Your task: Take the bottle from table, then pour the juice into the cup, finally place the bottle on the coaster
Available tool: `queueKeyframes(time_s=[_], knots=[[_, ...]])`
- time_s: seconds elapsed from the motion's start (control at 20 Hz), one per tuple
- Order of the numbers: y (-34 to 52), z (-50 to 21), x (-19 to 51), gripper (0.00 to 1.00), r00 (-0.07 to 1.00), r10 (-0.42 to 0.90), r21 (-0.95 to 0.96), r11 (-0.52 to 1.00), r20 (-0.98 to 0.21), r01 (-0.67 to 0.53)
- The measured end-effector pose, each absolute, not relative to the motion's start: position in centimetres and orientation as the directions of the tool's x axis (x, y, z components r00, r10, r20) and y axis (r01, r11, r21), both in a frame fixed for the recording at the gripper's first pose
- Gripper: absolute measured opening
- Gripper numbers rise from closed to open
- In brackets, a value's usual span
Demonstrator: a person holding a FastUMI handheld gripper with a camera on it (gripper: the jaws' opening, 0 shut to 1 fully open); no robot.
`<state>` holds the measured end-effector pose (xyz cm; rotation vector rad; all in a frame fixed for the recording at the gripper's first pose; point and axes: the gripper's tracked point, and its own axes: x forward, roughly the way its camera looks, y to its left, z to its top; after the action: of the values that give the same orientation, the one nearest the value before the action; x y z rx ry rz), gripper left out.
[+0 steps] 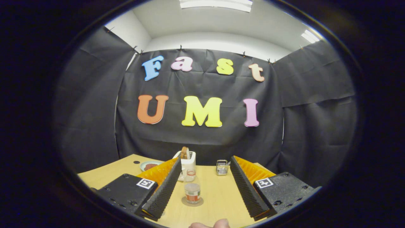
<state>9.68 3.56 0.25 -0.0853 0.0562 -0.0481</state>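
One wooden table [218,202] spreads out under the gripper [205,166], whose two fingers stand wide apart with nothing held. Beyond the left finger sits a white toaster [189,161] with a slice of bread [185,153] standing in its slot. Between the fingers, nearer the left one, a clear bottle [192,188] stands upright on a round coaster [192,202], with reddish juice in its lower part. Left of the toaster, a small plate [147,165] holds something reddish-brown. Ahead of the right finger sits a small wire basket [222,167].
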Motion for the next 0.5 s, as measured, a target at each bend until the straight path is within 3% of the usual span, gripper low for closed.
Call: queueKeyframes(time_s=[0.5], knots=[[3.0,-0.6,2.8,0.99,0.998,-0.042,-0.06,0.997,-0.057,0.038]])
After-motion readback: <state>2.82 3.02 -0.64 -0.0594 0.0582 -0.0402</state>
